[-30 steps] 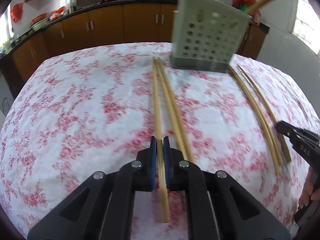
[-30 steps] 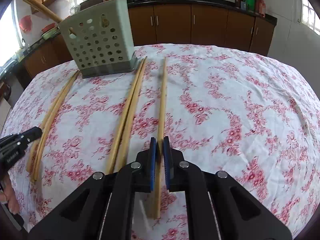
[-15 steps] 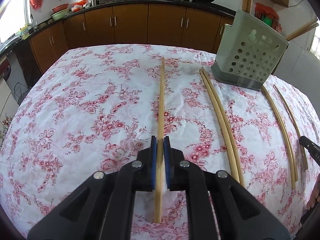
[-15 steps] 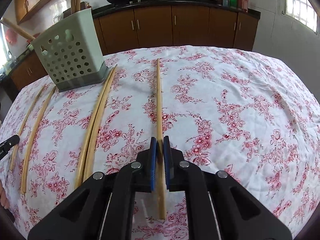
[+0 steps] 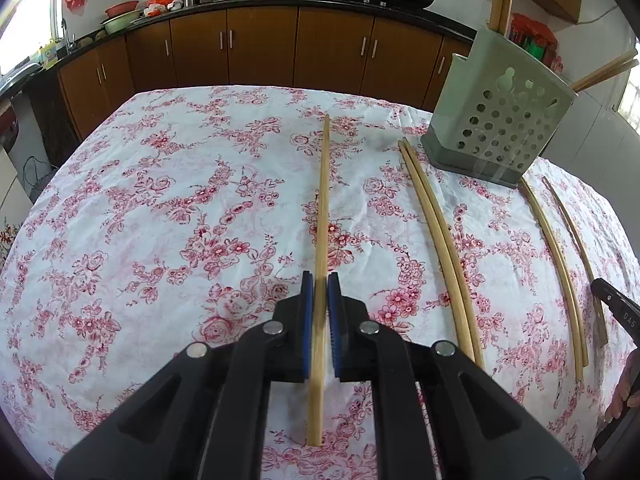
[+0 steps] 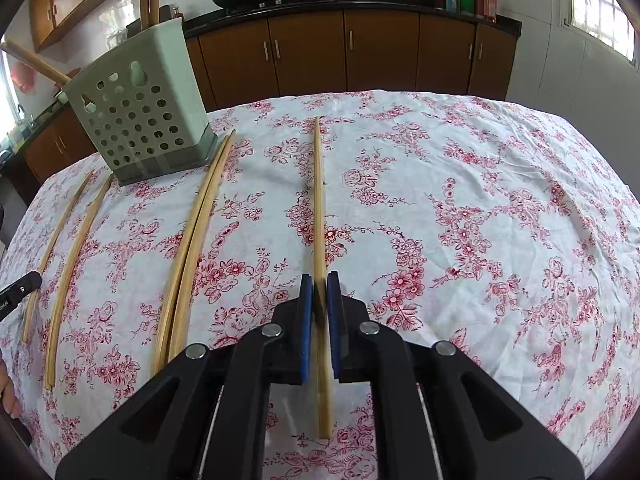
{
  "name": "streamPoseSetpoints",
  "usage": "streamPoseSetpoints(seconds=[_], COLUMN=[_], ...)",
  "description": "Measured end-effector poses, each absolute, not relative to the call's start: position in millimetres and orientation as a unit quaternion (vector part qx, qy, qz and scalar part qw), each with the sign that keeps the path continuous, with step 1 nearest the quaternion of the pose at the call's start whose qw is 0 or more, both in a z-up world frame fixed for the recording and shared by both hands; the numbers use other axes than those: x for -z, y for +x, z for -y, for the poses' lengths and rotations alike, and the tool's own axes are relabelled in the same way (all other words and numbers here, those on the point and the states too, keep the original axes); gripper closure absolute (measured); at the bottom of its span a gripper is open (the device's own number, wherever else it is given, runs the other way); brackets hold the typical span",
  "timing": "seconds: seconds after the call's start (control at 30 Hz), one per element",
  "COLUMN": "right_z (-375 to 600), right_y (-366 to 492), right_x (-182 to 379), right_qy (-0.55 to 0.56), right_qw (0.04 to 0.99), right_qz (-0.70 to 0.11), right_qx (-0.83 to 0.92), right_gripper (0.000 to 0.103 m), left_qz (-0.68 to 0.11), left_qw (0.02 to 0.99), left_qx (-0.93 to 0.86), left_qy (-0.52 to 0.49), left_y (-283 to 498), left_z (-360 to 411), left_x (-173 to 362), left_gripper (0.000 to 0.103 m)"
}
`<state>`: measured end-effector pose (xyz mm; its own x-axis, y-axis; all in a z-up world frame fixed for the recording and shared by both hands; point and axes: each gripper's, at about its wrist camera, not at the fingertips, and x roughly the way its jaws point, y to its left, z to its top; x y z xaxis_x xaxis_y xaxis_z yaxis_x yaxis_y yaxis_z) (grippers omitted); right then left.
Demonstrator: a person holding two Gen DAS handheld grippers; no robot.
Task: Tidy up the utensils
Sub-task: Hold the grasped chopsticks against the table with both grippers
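My left gripper (image 5: 320, 280) is shut on a long bamboo chopstick (image 5: 323, 200) that runs forward above the floral tablecloth. My right gripper (image 6: 319, 280) is shut on another chopstick (image 6: 318, 200) in the same way. A pale green perforated utensil holder (image 5: 500, 116) stands at the far right in the left wrist view and at the far left in the right wrist view (image 6: 140, 108), with chopsticks standing in it. A pair of chopsticks (image 5: 436, 232) lies in front of the holder, also in the right wrist view (image 6: 192, 240). Two more chopsticks (image 5: 556, 256) lie beyond it.
The table carries a white cloth with red flowers (image 5: 160, 240). Brown kitchen cabinets (image 5: 260, 48) and a counter with woks stand behind it. The other gripper's tip (image 5: 616, 312) and a hand show at the right edge of the left wrist view.
Both views have swung away from the holder, which has moved toward the frame edge. Each gripper has kept its chopstick clamped, now pointing straight ahead over the cloth.
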<state>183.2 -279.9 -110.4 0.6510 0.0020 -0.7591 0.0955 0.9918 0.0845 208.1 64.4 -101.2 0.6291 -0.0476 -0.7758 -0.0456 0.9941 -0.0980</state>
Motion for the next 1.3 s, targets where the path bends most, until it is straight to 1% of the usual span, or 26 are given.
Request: streamPoseSetpoints(seconds=[0.57,0.93,1.3], right_z=[279.9,280.1,280.1], right_y=[183.0,183.0,183.1], right_x=[110.7,110.7,110.8], right_qy=[0.059,0.059,0.059], right_qw=[0.907,0.907,0.907], right_qz=[-0.417,-0.417,-0.417], right_qx=[0.026,0.026,0.026], right_gripper=[0.094,0.094,0.094], left_qz=[-0.431,-0.43,-0.43], left_qw=[0.901,0.901,0.901], left_qx=[0.0,0.002,0.002], left_qy=[-0.053,-0.048,-0.048], left_y=[209.5,208.7,208.3], left_z=[-61.5,-58.5,-58.3], left_x=[101.5,102.7,102.8], left_gripper=[0.092,0.09,0.089])
